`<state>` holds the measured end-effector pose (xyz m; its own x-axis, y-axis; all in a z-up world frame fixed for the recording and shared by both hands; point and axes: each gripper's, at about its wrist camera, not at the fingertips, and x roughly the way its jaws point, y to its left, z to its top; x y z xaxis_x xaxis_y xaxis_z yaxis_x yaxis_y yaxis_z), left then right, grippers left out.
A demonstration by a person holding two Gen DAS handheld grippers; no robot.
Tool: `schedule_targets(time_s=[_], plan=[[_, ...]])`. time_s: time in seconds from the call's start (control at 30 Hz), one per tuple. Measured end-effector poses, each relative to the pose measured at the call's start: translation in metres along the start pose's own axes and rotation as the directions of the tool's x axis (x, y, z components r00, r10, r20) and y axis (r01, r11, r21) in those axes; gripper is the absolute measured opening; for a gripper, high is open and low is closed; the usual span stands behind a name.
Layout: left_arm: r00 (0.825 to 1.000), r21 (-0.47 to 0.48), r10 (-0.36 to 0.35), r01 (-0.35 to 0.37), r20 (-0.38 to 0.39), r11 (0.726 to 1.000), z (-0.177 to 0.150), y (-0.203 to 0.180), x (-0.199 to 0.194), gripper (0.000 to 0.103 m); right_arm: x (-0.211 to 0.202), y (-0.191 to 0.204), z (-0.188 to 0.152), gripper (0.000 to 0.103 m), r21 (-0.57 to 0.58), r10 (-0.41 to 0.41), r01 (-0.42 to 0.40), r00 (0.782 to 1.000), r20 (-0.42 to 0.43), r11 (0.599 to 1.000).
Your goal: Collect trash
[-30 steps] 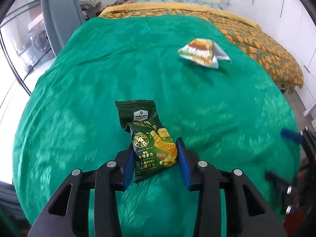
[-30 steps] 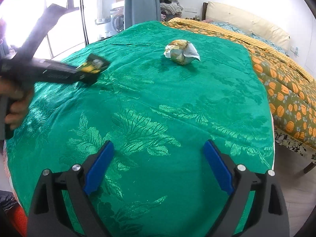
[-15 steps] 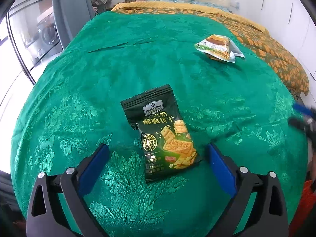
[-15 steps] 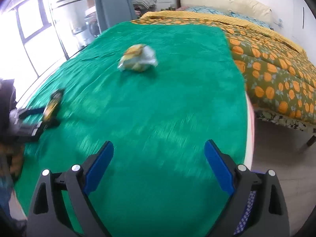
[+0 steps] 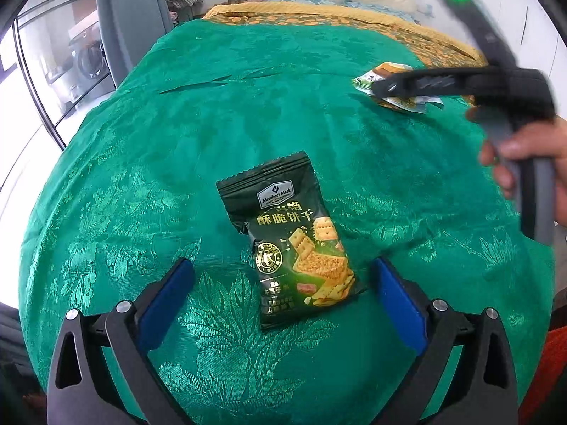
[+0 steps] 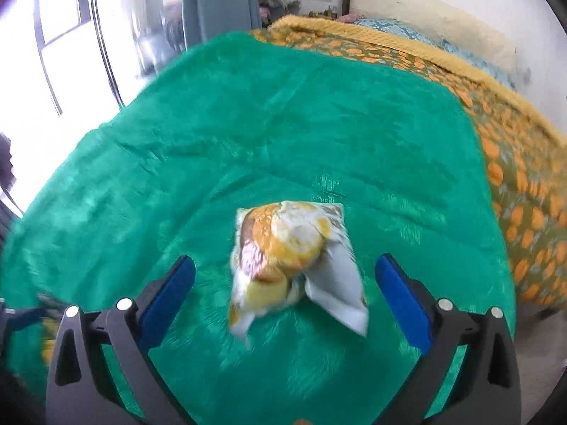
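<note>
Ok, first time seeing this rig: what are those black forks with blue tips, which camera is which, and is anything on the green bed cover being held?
There is no robot arm: a person carries a two-finger gripper in each hand, and each has a fisheye camera looking along its blue-padded fingers. The left wrist view shows the left gripper open over a dark green cracker packet lying flat on the green bedspread, pads clear of it. At that view's right edge, the person's hand carries the right gripper's body. The right wrist view is blurred; the right gripper has its jaws opening around a crumpled yellow and white wrapper, not touching it. Nothing is held.
</note>
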<state>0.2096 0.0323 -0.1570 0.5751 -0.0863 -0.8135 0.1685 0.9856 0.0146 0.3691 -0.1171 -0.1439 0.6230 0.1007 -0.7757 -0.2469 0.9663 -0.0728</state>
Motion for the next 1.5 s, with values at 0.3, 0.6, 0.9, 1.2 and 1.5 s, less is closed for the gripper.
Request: schedule_targets(time_s=[0.3,0.6,0.9,1.2,1.5], plan=[[1.000,0.001,-0.001,0.001,0.001,1.000,0.000,0.001,0.000,0.098,-0.018,-0.009,-0.022,0.054,0.018,0.015,-0.016,0.999,0.036,1.000],[1.000,0.001,-0.001,0.001,0.001,1.000,0.000,0.001,0.000,0.098,-0.086,-0.013,-0.094,0.054,0.013,0.065,-0.067,0.993,0.100,0.998],[1.000,0.001,-0.001,0.001,0.001,1.000,0.000,0.001,0.000,0.098,-0.126,0.006,-0.166,0.055,0.015,0.013,-0.015,0.994,0.107,1.000],[1.000,-0.002,-0.005,0.005,0.002,1.000,0.000,0.001,-0.001,0.098,-0.133,0.010,-0.204,0.082,0.071,0.022,-0.031,0.993,0.115,0.997],[1.000,-0.009,-0.006,0.006,-0.003,1.000,-0.009,0.006,-0.009,0.098,-0.141,0.010,-0.223,0.092,0.111,0.050,-0.063,0.992,0.117,0.992]])
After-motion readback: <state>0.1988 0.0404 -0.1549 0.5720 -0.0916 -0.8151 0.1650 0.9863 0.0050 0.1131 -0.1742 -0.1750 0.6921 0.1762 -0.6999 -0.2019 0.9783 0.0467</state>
